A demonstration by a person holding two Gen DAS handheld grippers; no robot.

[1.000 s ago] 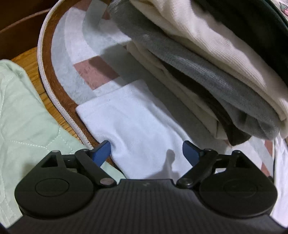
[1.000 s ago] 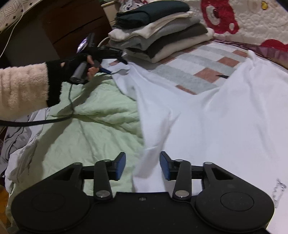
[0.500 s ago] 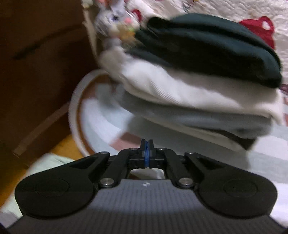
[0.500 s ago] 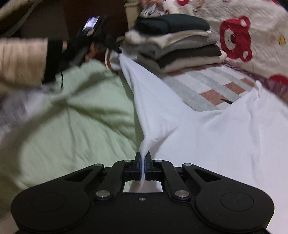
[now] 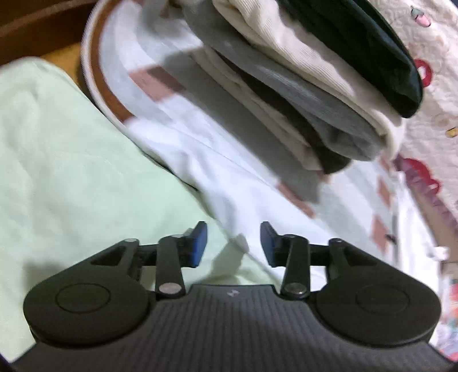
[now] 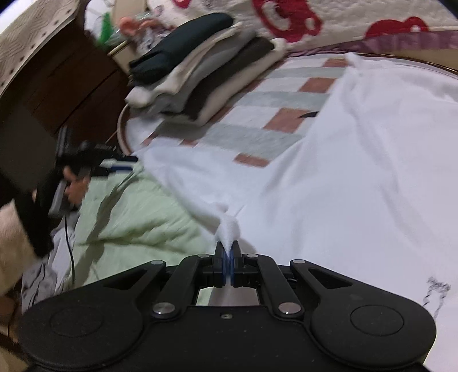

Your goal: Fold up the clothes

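Right tongs (image 6: pixel 228 261): you have them clamped on a pinch of the white shirt (image 6: pixel 329 183).
Left tongs (image 5: pixel 232 246): apart, hovering above the shirt's edge (touching nothing).

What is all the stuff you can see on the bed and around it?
White shirt: one, white, spread over the bed, one edge pinched in the right gripper.
Stack of folded clothes: one pile, dark green, cream, grey and brown layers, at the far corner of the mat.
Mat: one, checked grey, white and pink with a brown border, under the pile.
Green quilt: one, pale green, left of the shirt.
Bear blanket: one, cream with red bears, behind the pile.
Left gripper: black, blue pads, open above the shirt's edge.
Right gripper: black, shut on the shirt.
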